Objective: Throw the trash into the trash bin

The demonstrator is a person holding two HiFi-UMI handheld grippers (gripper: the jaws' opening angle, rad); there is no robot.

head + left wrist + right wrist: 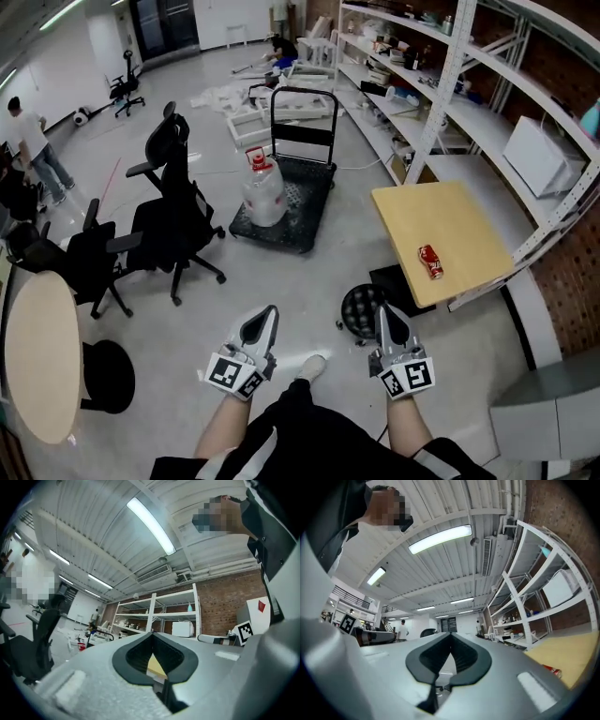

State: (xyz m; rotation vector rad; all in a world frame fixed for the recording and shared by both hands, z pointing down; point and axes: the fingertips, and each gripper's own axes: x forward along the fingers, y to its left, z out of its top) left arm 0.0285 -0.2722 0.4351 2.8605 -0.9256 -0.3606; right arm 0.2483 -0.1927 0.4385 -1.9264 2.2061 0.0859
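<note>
Broadly, you stand in a big workshop room with a grey polished floor (309, 272). A long white shelving rack (450, 84) runs down your right.

A square wooden surface (459, 225) sits against the rack's slanted upright, so its far side is hemmed in. Its left edge faces open floor. A round black thing (361, 314) stands at its near corner; bin or stool, you cannot tell.

Ahead is a black flat cart (300, 202) with a water jug (263, 192) on it, and to the left are black office chairs (173, 220). Bare floor lies between them and the surface.

The left tongs (265, 323) and right tongs (386, 319) are low in front of you. Both are pressed together with nothing between them.

The red can (430, 262) lies on its side on the surface, close to the left edge and well apart from both tongs.
</note>
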